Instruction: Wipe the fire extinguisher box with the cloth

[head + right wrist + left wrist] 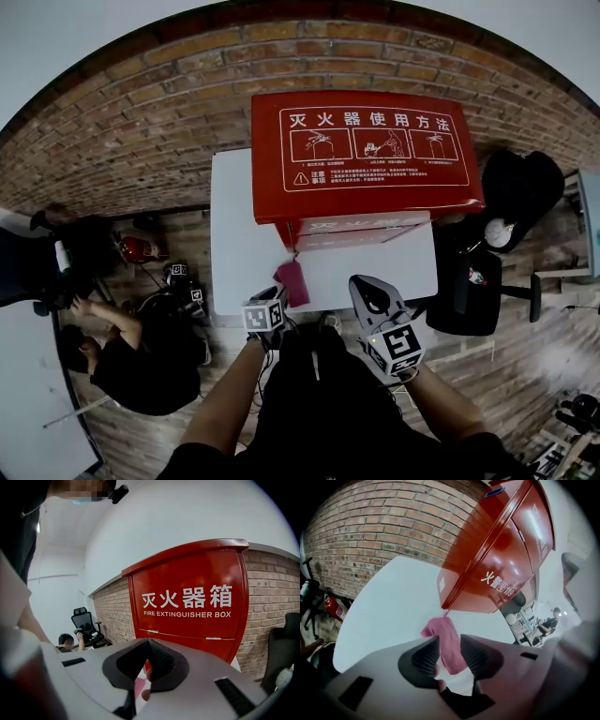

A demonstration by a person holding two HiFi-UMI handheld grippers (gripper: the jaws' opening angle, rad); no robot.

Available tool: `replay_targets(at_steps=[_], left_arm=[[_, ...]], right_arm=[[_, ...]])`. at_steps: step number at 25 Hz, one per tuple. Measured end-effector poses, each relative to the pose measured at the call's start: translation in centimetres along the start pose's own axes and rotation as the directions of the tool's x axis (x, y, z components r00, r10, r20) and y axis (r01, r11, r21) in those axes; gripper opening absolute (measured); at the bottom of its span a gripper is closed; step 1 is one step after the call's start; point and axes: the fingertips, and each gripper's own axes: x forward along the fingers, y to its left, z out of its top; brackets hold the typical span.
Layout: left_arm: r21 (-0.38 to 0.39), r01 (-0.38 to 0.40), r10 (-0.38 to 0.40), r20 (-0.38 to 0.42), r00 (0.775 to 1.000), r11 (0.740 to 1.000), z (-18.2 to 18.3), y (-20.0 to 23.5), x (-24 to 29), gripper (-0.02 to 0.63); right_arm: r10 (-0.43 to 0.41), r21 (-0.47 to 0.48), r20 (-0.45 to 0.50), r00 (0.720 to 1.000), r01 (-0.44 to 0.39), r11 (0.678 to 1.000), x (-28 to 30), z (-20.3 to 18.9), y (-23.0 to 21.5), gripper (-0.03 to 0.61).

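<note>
One cloth (445, 637) | pinched between left gripper (449, 643) fingers (427, 657) | near box (497, 559)

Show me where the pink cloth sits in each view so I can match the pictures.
Head view: pink cloth at centre, just below the fire extinguisher box front's left corner.
Left gripper view: lower centre, between the jaws, tip up at the box's corner.
Right gripper view: only a pink sliver low behind the jaws, probably the cloth.
Shared landmark: the red box.

brick wall (141, 103), white table (234, 225), office chair (483, 300)
</note>
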Motion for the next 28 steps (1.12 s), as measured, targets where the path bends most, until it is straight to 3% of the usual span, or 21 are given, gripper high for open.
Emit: replay_targets(at_steps=[8, 21, 28], left_arm=[[-0.116, 0.002, -0.010, -0.070, 0.997, 0.993, -2.5, 0.9, 3.9, 0.215], [-0.237, -0.010, -0.016, -0.106, 0.994, 0.972, -3.9, 0.6, 7.0, 0.214], [-0.269, 0.019, -0.043, -0.082, 0.996, 0.963, -3.9, 0.3, 7.1, 0.114]], right_arm=[[-0.011, -0.001, -0.033, 0.999, 0.011, 1.000, 0.1, -1.3, -0.2, 0.020], [-0.065, 0.008, -0.074, 0.995, 0.066, 0.998, -1.8, -3.1, -2.0, 0.020], [-0.082, 0.022, -0.066, 0.994, 0.084, 0.996, -2.5, -3.6, -2.6, 0.020]])
